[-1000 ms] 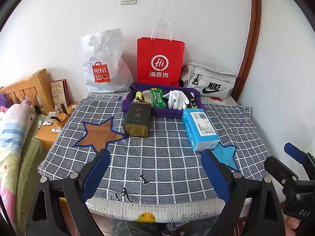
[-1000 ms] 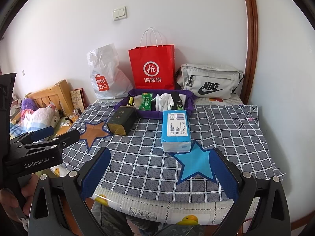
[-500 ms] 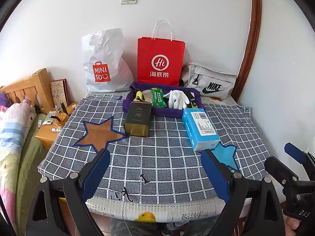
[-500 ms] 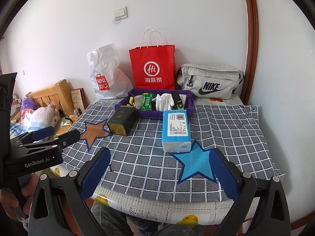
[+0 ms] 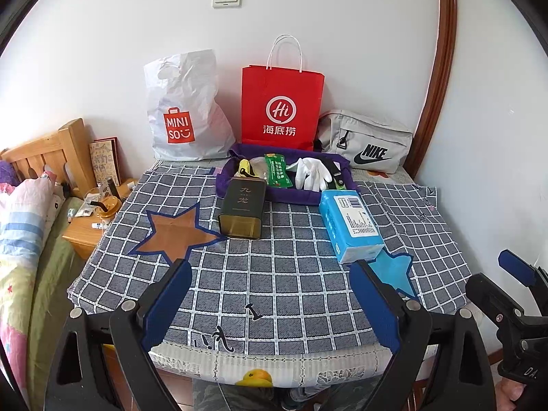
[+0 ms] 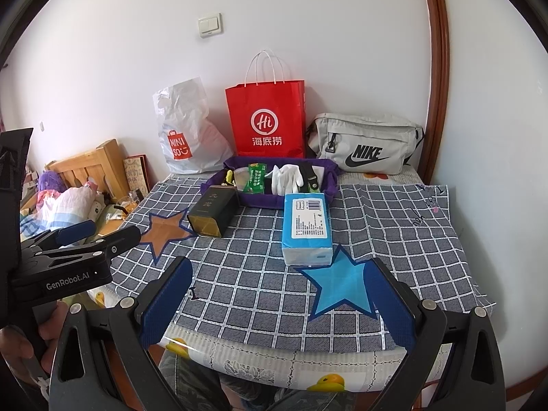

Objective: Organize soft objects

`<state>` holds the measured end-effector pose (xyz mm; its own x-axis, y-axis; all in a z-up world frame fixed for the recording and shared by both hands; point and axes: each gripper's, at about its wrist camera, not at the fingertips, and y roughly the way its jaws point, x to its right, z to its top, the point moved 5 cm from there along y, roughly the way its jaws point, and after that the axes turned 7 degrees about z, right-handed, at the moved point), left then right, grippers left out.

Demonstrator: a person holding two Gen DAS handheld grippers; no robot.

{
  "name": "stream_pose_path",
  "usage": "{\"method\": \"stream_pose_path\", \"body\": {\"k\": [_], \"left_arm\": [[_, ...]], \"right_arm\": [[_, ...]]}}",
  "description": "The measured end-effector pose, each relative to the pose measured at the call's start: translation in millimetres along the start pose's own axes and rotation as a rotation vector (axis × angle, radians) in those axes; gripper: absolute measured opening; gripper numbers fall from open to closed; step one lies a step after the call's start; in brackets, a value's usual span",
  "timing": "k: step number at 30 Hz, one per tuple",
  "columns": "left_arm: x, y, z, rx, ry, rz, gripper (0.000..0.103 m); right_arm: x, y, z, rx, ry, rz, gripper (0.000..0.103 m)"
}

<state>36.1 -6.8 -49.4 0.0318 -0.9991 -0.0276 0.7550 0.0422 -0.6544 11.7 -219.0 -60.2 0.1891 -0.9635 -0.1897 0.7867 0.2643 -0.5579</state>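
1. The blue tissue pack (image 6: 307,229) lay on the checked tablecloth (image 6: 394,226), its near end touching the blue star patch (image 6: 342,291), its far end just short of the purple tray (image 6: 260,202).
2. Its long axis ran away from the jaws, roughly along the right gripper's (image 6: 279,303) line of sight; that gripper looked nearer and better aligned than the left gripper (image 5: 270,303), which saw the pack off to its right.
3. The pack looked soft, plastic-wrapped, label up.
4. Both grippers hung wide apart, holding nothing, at the table's near edge.
5. White gloves (image 6: 287,178) sat in the tray; a dark tin (image 6: 214,214) lay beside it.
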Motion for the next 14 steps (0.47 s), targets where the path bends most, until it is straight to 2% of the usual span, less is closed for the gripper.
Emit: {"method": "stream_pose_path", "body": {"k": [14], "left_arm": [[-7.5, 11.0, 3.1, 0.004, 0.003, 0.006, 0.093]], "right_arm": [[-1.0, 6.0, -2.3, -0.004, -0.01, 0.006, 0.099]]}}
